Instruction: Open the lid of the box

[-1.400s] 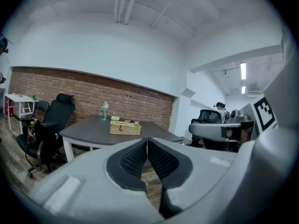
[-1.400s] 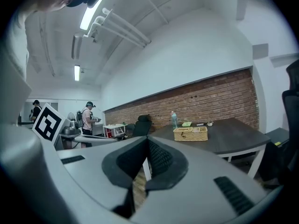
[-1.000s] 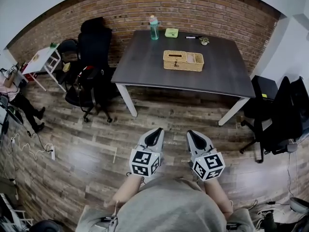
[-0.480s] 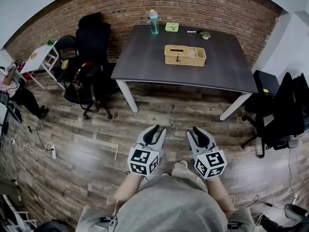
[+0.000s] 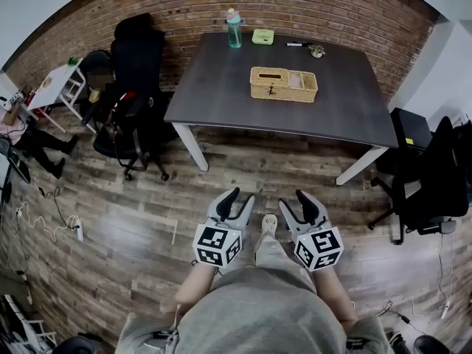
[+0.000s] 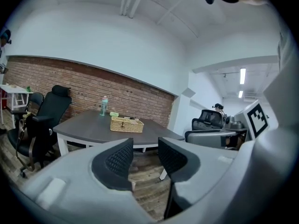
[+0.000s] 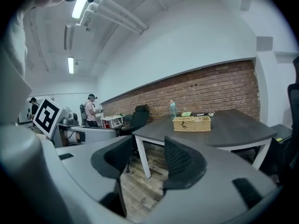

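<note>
Dark grey table [image 5: 221,87], white legs. Wicker box [image 5: 283,84] sits near its middle. Along the far edge: bottle [image 5: 234,29], green container [image 5: 262,36], pen [image 5: 297,44], all apart.

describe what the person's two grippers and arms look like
Both the left gripper and right gripper are light grey moulded plastic, each with two tapering jaws lined with black textured pads. Each carries a cube of black-and-white square markers. No cables show. The person wears a grey top; the forearms are bare. Both sets of jaws have just been opening, nothing between them.
</note>
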`<state>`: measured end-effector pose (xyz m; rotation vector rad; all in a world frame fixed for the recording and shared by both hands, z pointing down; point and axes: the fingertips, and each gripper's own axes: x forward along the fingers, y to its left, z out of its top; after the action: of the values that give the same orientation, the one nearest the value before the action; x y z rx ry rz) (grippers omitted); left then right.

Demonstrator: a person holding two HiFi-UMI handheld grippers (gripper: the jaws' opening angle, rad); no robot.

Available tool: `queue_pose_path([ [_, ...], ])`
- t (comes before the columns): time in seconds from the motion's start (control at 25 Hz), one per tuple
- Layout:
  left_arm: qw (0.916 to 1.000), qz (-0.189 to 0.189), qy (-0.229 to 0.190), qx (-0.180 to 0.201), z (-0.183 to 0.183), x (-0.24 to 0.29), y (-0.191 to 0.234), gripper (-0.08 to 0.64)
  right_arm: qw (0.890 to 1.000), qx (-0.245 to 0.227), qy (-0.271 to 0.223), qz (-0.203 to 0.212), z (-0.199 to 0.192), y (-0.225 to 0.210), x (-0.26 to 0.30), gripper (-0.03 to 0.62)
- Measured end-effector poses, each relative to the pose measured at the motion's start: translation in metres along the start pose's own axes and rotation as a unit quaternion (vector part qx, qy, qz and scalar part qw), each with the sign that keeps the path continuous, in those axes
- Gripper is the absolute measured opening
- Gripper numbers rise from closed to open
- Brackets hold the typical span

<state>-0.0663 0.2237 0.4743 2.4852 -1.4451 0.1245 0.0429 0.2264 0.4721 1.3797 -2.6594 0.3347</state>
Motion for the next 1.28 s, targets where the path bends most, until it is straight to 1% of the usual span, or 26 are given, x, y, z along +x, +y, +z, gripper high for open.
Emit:
queue_pose_path([
  [0.24,1.0,0.002,0.002,0.004,0.013,0.045,0.019,0.165,1.0,-0.007,-0.007,0.0,0.019,-0.037,0.04,0.213],
  [0.44,0.9999,0.011,-0.005,0.004,0.034,0.085,0.033,0.173,1.0,-0.007,0.001,0.006,0.034,-0.071,0.071,0.213],
  [0.68,0.9997,0.021,-0.012,-0.002,0.054,0.13,0.048,0.178,1.0,0.004,0.016,0.02,0.046,-0.11,0.106,0.213],
  [0.88,0.9995,0.028,-0.012,-0.002,0.068,0.167,0.06,0.178,1.0,0.006,0.018,0.016,0.058,-0.144,0.134,0.212],
  [1.08,0.9989,0.042,-0.018,-0.004,0.081,0.2,0.073,0.178,0.999,-0.004,0.02,0.028,0.068,-0.172,0.161,0.212],
  [1.28,0.9981,0.056,-0.022,-0.013,0.088,0.225,0.086,0.178,0.998,-0.013,0.024,0.047,0.078,-0.187,0.186,0.212],
])
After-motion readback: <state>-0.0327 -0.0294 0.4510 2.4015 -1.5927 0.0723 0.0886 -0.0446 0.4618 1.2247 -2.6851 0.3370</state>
